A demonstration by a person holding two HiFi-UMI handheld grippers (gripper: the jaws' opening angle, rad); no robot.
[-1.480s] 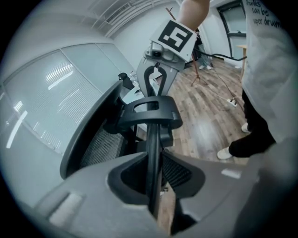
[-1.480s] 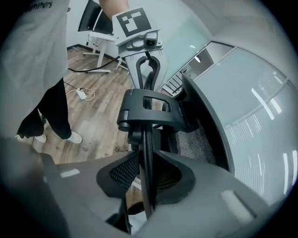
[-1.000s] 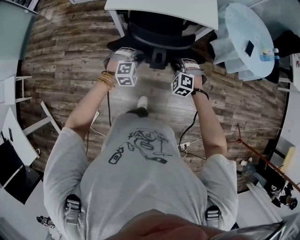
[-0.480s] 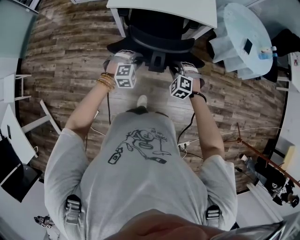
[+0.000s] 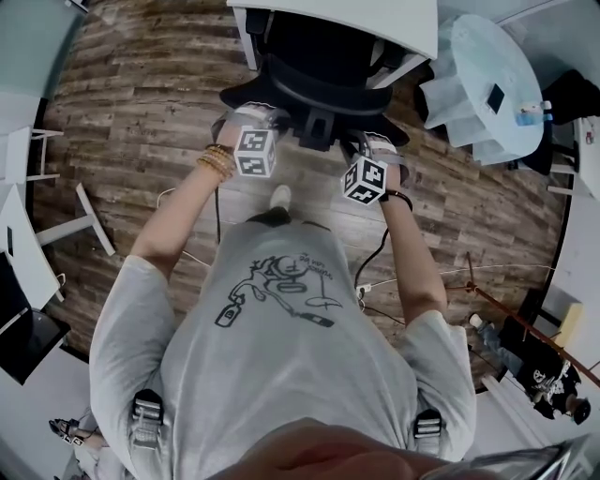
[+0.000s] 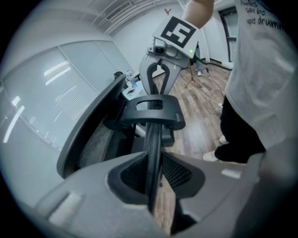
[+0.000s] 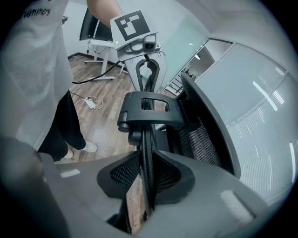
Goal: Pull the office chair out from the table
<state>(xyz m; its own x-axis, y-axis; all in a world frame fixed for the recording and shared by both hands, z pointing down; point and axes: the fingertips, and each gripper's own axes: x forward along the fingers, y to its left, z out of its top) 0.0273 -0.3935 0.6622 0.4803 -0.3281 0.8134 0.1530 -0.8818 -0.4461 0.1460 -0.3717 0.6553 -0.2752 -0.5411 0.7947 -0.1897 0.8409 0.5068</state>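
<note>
Head view, chair: a black mesh-backed office chair (image 5: 314,66) stands on the brown wood-plank floor (image 5: 141,112), with its seat tucked under the near edge of the white table (image 5: 375,19).
Head view, tongs: the left gripper (image 5: 246,114) and right gripper (image 5: 375,145) both reach the top of the chair's back, one on each side of its central black plastic bracket (image 5: 317,122).
Left gripper view: the jaws stand narrow, clamped on the chair's thin black top rim (image 6: 152,139). The right gripper bites the same rim farther along.
Right gripper view: these jaws are likewise narrow and pressed on that rim.
Handling: the chair is probably weighty but free-rolling. The rim looks stiff and smooth, so the pads may slip.
Hold: take the rigid rim, not the soft mesh, and pull evenly with both.
</note>
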